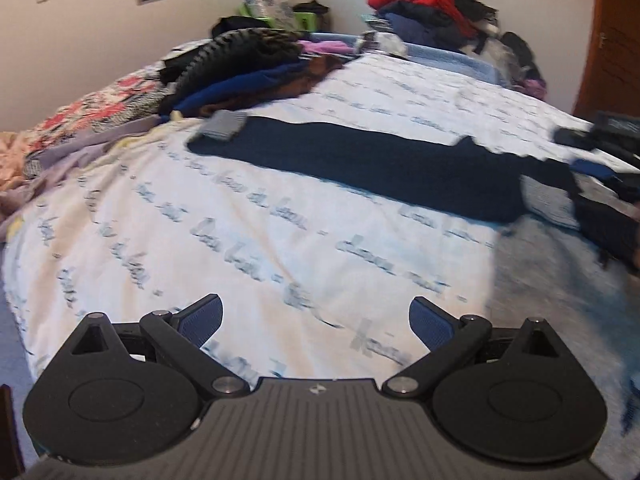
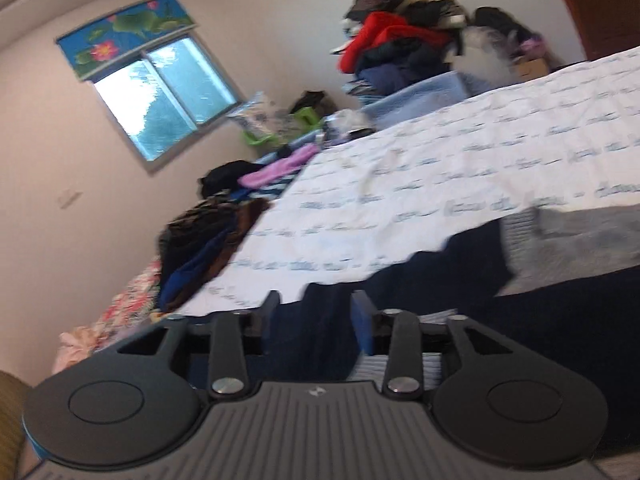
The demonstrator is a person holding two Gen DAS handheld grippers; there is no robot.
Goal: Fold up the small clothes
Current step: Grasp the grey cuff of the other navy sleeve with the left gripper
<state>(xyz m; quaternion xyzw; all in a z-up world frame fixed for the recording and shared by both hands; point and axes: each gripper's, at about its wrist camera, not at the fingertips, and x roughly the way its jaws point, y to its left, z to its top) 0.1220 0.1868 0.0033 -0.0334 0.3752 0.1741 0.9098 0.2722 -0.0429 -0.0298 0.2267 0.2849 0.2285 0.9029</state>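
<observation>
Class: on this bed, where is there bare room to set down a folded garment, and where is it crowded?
Free: the printed sheet between the left gripper and the dark navy garment, and beyond it. Crowded: the clothes pile at the far left.

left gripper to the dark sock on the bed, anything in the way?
Nothing visible. The left gripper is open over bare printed bedsheet, and only sheet lies between it and the dark sock. The clothes pile sits beyond the sock.
</observation>
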